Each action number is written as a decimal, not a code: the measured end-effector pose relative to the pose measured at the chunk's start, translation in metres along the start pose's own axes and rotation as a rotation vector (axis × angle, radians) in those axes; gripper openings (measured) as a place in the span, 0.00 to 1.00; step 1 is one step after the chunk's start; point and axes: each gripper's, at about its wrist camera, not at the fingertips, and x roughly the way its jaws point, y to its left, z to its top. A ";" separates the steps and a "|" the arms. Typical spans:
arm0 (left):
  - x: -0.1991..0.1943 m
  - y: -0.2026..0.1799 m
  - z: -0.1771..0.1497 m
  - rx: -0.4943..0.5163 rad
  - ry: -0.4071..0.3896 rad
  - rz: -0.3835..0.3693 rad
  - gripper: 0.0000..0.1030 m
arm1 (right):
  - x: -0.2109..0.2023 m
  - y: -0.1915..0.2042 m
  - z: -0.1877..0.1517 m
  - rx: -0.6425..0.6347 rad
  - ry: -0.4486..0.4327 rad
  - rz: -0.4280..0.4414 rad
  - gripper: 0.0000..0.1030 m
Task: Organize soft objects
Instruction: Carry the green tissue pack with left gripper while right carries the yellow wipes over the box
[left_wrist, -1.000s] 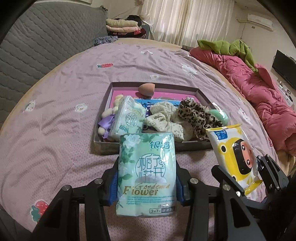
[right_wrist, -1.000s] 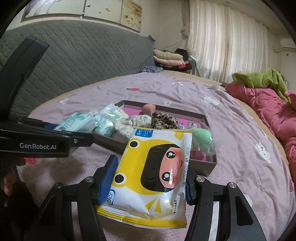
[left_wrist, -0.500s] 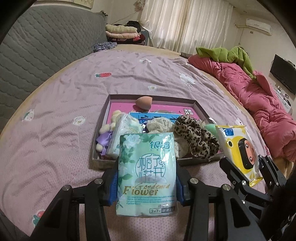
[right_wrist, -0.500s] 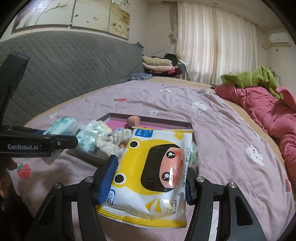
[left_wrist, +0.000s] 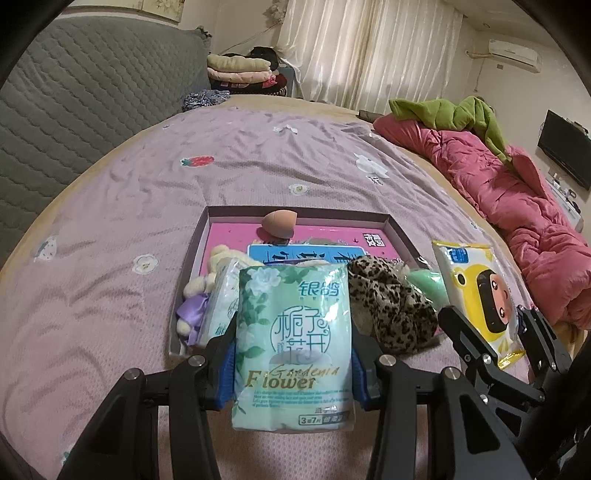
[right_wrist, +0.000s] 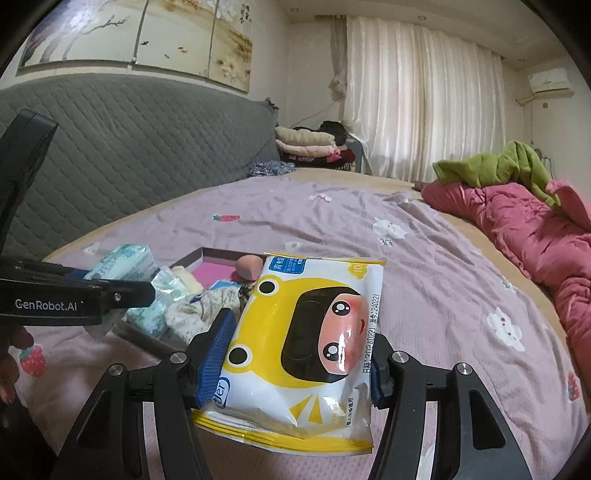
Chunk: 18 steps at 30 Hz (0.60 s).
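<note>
The left tool (left_wrist: 293, 363) is clamped on a green tissue pack (left_wrist: 293, 343), gripped across its 2 long sides so the soft pack hangs flat and does not fold. The right tool (right_wrist: 301, 354) is clamped the same way on a yellow wipes pack (right_wrist: 303, 350). Both packs are held above the bed (left_wrist: 110, 229), near the shallow box (left_wrist: 199, 236), which holds a sponge (left_wrist: 279, 223), a leopard scrunchie (left_wrist: 391, 306), a plush toy (left_wrist: 201, 299) and another tissue pack (left_wrist: 223, 302). The box's near half looks crowded; the pink far end seems the likeliest free spot.
</note>
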 end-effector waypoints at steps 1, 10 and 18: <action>0.002 -0.001 0.001 0.001 0.000 0.000 0.47 | 0.002 -0.001 0.001 0.001 -0.003 0.000 0.61; 0.021 -0.007 0.016 0.002 -0.010 -0.012 0.47 | 0.018 -0.008 0.012 -0.010 -0.037 0.002 0.61; 0.042 -0.010 0.025 0.005 -0.007 -0.004 0.47 | 0.030 -0.008 0.017 -0.046 -0.055 0.014 0.61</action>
